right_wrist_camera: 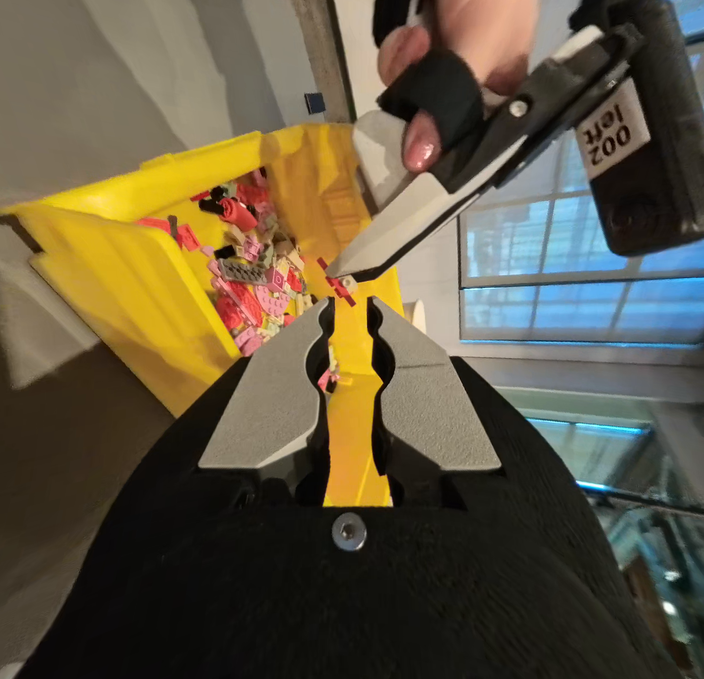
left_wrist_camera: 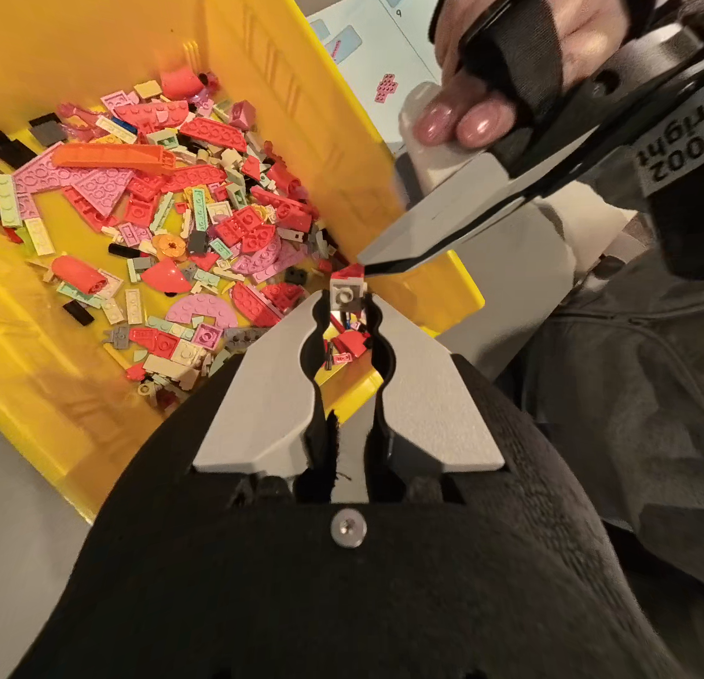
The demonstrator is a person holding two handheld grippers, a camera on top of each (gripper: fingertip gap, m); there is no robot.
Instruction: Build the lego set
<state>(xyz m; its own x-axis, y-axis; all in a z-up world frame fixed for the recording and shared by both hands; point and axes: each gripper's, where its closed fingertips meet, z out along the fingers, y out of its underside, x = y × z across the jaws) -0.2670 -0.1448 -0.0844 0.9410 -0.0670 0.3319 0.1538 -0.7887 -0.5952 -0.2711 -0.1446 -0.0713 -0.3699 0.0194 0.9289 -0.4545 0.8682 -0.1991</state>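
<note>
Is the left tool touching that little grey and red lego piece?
Touching. In the left wrist view, the left tool pinches the small grey and red lego piece between its fingertips, over the yellow bin.

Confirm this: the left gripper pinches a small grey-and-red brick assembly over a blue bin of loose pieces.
Not quite: the bin is yellow, not blue, as the left wrist view shows. The rest holds: the left gripper pinches the small grey-and-red brick assembly over the loose pieces.

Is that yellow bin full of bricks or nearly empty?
Neither: the yellow bin is partly filled. A loose layer of pink, red and pale bricks covers the floor, bare yellow shows between them, and the walls rise well above.
</note>
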